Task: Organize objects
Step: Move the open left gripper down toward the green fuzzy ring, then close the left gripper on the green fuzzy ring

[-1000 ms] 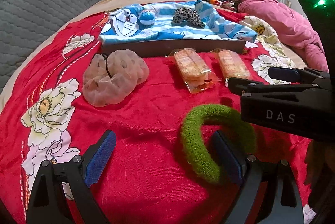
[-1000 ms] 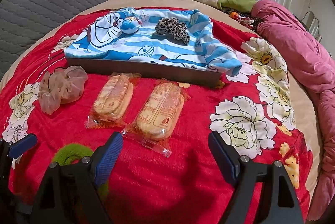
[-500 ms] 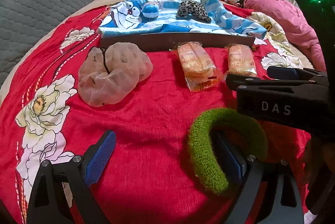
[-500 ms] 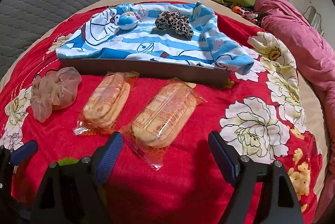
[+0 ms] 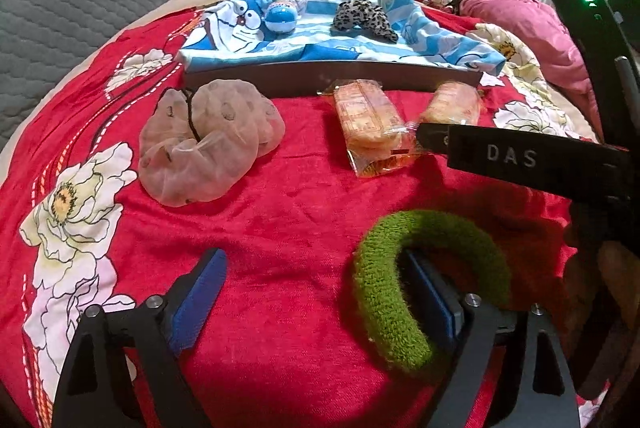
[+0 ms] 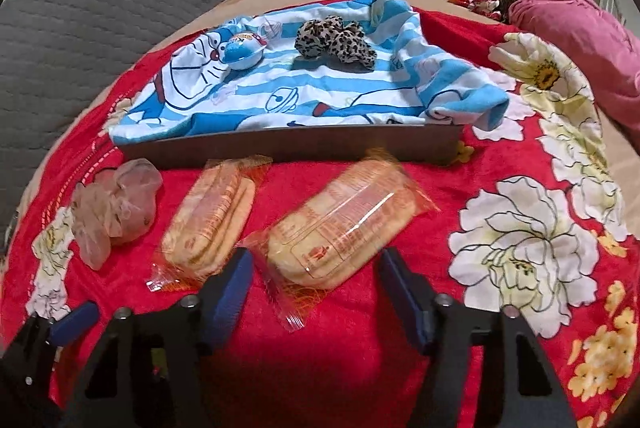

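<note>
Right gripper (image 6: 316,284) jaws are closing around a crinkly oblong biscuit packet (image 6: 340,224), its long axis slanting up-right; left gripper (image 5: 316,292), closing, straddles the fuzzy green scrunchie's (image 5: 404,292) rim.

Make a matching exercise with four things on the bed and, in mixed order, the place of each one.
Things:
1. green scrunchie
2. leopard scrunchie
3. right snack pack
4. sheer scrunchie

Places:
a. between the right gripper's fingers
b. around one left gripper finger
c. on the striped cloth
d. on the red blanket, left of the snack packs

Pairs: 1-b, 2-c, 3-a, 4-d
</note>
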Demonstrator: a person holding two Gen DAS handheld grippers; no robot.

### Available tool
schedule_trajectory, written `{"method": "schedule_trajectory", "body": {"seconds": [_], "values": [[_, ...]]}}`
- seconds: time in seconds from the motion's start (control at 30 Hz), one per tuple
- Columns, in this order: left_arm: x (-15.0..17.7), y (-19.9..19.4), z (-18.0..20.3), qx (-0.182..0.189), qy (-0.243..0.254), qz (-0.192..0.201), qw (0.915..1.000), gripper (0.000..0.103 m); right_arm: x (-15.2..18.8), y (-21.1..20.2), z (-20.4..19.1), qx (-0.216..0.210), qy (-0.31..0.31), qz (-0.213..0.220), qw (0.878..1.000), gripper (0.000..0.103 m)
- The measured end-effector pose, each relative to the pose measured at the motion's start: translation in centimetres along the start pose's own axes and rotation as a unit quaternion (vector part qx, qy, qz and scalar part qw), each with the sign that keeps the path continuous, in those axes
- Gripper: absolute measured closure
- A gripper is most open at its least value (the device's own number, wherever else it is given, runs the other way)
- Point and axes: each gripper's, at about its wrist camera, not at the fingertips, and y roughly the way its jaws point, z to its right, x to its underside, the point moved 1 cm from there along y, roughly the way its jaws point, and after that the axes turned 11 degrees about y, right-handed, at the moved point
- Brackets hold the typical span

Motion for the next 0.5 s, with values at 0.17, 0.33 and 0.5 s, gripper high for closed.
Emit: {"method": "schedule_trajectory", "body": {"seconds": [0.17, 0.33, 0.5], "values": [[-0.21, -0.08, 0.31, 0.016, 0.009, 0.004, 0.9998, 0.031, -0.2, 0.28, 0.1, -0.026, 0.006, -0.002, 1.0, 0.068], [-0.42, -0.14, 0.5, 0.025, 0.012, 0.006, 0.9996, 0.049, -0.36, 0.41, -0.01, -0.035, 0.006, -0.001, 0.999, 0.07], [-0.7, -0.12, 0.39, 0.04, 0.004, 0.01, 0.9991, 0.077, -0.6, 0.51, 0.09, -0.049, 0.012, 0.0, 0.999, 0.073]]}}
